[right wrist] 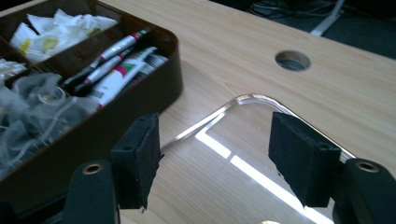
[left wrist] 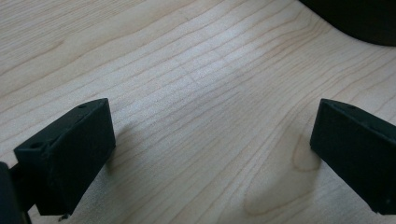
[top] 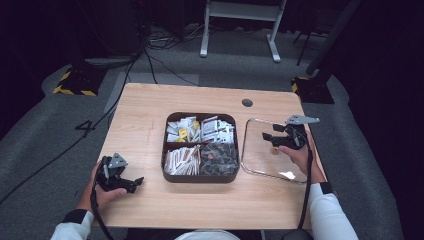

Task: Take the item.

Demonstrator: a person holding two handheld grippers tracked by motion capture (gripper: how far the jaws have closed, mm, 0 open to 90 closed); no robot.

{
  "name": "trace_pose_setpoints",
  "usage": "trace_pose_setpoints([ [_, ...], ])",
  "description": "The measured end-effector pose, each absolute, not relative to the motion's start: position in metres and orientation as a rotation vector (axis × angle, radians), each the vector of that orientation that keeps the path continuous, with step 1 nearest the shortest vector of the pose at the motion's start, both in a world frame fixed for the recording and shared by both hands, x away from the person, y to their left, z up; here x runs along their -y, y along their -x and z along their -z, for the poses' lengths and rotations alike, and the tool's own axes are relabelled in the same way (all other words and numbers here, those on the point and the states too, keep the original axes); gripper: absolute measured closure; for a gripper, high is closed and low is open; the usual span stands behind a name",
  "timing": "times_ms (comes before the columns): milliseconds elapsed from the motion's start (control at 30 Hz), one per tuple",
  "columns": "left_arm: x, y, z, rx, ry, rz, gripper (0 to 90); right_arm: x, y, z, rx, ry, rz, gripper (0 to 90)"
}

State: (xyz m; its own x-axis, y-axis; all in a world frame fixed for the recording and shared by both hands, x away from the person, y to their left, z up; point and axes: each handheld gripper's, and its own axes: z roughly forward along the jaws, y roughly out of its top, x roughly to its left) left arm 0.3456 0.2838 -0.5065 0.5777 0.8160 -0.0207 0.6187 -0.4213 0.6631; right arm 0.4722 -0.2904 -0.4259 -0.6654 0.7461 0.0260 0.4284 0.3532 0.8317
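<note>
Your right tool (top: pixel 274 140) hangs over the clear, flat, round-cornered plastic lid (top: pixel 260 160), jaws spread apart with nothing between them. The lid lies flat on the light wooden desk (top: pixel 145 110), just to the right of the dark brown four-compartment tray (top: pixel 200 178) of sachets. Your left tool (top: pixel 131 183) rests low on the desk left of the tray, jaws wide apart and holding nothing.

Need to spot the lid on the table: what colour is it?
The lid is clear, colourless plastic with a glinting rim; the right gripper view shows it best.
</note>
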Motion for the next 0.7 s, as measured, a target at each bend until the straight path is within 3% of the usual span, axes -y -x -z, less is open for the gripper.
trace_pose_setpoints([
  [700, -0.284, -0.347, 0.507, -1.132, -2.181, -0.404, 0.2, 0.185, -0.494, 0.385, -2.358, -0.849, -1.269, 34.2],
])
